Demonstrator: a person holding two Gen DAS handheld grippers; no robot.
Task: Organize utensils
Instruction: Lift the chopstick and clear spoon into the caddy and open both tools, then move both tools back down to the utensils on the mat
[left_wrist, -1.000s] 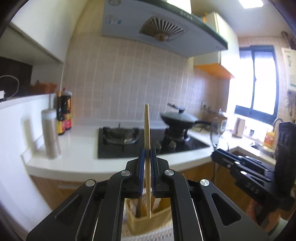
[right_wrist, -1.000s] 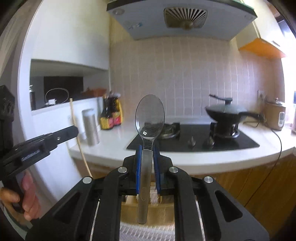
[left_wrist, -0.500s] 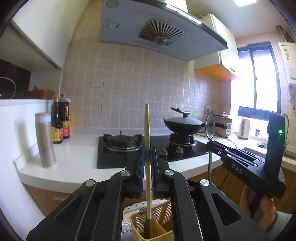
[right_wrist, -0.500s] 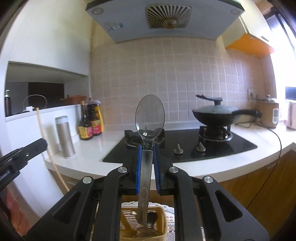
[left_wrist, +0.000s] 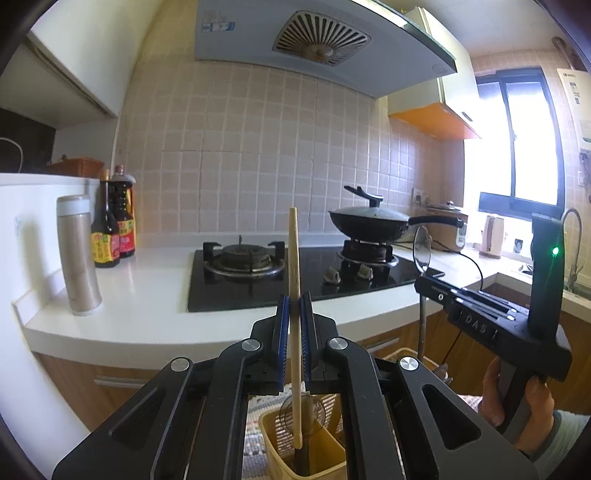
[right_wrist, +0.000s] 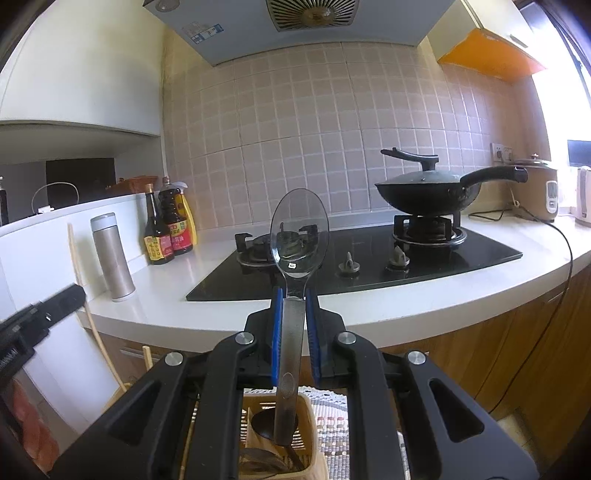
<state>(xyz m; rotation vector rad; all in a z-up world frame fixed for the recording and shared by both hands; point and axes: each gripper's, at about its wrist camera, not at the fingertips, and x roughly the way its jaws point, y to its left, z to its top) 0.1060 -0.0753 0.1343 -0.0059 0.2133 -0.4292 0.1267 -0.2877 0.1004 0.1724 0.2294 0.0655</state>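
In the left wrist view the left tool sits at lower centre of the frame, its blue pads pressed narrow against a wooden chopstick that stands nearly upright. The chopstick's lower end hangs over a yellow utensil holder at the bottom of the frame, where a dark-handled utensil already stands. At the right of that frame the right tool appears, held by a hand.

In the right wrist view the right tool is clamped on the handle of a clear plastic spoon, bowl up at frame centre. The spoon's handle end reaches down into a woven basket-like holder at bottom centre, beside a dark ladle; whether it touches the bottom cannot be told. The left tool shows at the left edge.

Behind, the white desk carries a black gas hob, a lidded wok, a steel flask and sauce bottles.
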